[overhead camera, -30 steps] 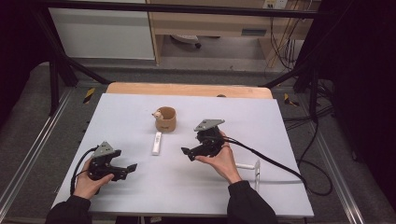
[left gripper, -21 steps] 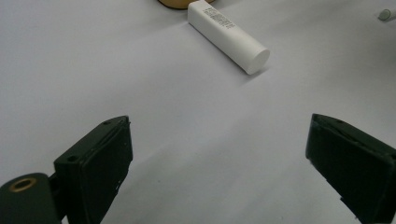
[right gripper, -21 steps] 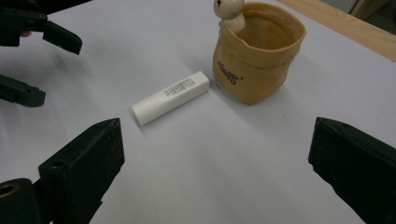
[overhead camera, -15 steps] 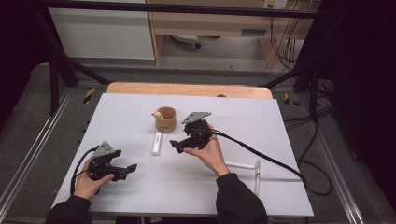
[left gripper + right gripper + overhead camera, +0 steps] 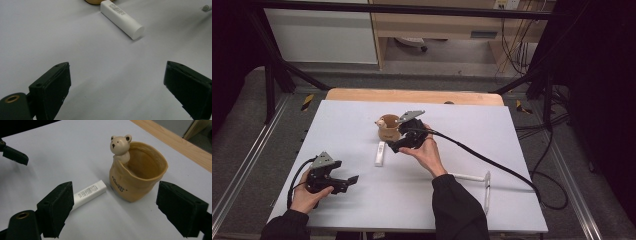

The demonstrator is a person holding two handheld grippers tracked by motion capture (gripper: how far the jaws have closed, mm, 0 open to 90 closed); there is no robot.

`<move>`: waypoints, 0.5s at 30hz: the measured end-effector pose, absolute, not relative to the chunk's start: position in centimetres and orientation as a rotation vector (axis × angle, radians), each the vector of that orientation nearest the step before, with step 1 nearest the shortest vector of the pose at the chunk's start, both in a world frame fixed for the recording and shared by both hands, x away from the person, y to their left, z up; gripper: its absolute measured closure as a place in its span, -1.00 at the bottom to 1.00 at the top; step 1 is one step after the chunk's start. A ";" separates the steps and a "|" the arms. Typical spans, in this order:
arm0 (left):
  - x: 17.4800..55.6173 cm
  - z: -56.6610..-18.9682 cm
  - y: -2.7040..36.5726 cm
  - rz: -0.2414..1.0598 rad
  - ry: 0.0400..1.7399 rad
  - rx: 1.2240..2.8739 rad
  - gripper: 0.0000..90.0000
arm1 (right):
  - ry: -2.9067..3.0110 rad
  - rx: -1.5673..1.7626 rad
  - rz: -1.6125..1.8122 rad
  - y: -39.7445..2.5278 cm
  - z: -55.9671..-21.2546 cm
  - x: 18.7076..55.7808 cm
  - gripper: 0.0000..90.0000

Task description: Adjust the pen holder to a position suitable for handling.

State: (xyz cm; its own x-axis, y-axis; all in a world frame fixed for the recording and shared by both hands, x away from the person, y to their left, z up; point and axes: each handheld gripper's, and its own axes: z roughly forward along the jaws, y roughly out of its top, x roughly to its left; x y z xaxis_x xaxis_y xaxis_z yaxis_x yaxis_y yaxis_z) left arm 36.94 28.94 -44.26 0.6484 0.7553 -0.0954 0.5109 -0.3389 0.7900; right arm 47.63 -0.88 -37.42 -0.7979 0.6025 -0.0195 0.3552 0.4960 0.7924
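A tan cup (image 5: 388, 131) with a small bear figure (image 5: 121, 145) on its rim stands mid-table. Just in front of the cup (image 5: 137, 182) lies a white tube (image 5: 380, 153), end toward it. My right gripper (image 5: 397, 138) hovers right beside the cup, open. In the right gripper view its jaws (image 5: 112, 212) stand wide apart with the cup and the tube (image 5: 88, 193) ahead between them, nothing held. My left gripper (image 5: 347, 183) rests open near the front left of the table. The tube (image 5: 122, 21) lies well ahead of its spread jaws (image 5: 117, 95).
The white table top (image 5: 472, 130) has a wooden strip (image 5: 412, 95) along its far edge. A thin white L-shaped rod (image 5: 484, 182) lies at the front right. The right gripper's black cable (image 5: 492, 162) trails off the right edge. A small round knob (image 5: 205, 8) sits far off.
My right gripper has moved left and away from the person, from the table's middle right up to the cup. The left gripper has stayed put.
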 end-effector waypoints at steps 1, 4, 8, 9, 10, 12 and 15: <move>36.9 -44.3 28.9 0.365 0.986 2.018 -0.84 | 2.450 0.808 1.196 -0.9 -37.4 47.6 -0.66; 36.9 -44.3 28.9 0.364 0.988 2.017 -0.84 | 2.453 0.797 1.195 -0.1 -37.5 48.5 -0.60; 36.9 -44.3 28.9 0.365 0.989 2.017 -0.84 | 2.454 0.791 1.201 0.7 -37.9 49.2 -0.52; 37.0 -44.3 28.9 0.363 0.988 2.019 -0.84 | 2.457 0.790 1.196 0.9 -38.0 49.4 -0.51; 37.0 -44.3 28.9 0.363 0.988 2.019 -0.84 | 2.459 0.781 1.192 1.1 -38.0 49.5 -0.49; 36.9 -44.3 28.9 0.363 0.987 2.019 -0.84 | 2.461 0.775 1.188 1.3 -38.1 49.7 -0.46; 36.9 -44.3 29.0 0.364 0.987 2.018 -0.84 | 2.465 0.781 1.203 1.9 -38.5 50.4 -0.30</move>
State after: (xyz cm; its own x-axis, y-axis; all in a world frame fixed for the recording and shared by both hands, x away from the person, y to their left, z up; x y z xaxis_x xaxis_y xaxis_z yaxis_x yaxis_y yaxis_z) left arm 36.93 29.00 -44.27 0.6479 0.7555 -0.0970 0.5119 -0.3376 0.7899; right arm 50.42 1.87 -38.52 -0.8115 0.5841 -0.0204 0.3433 0.5046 0.7921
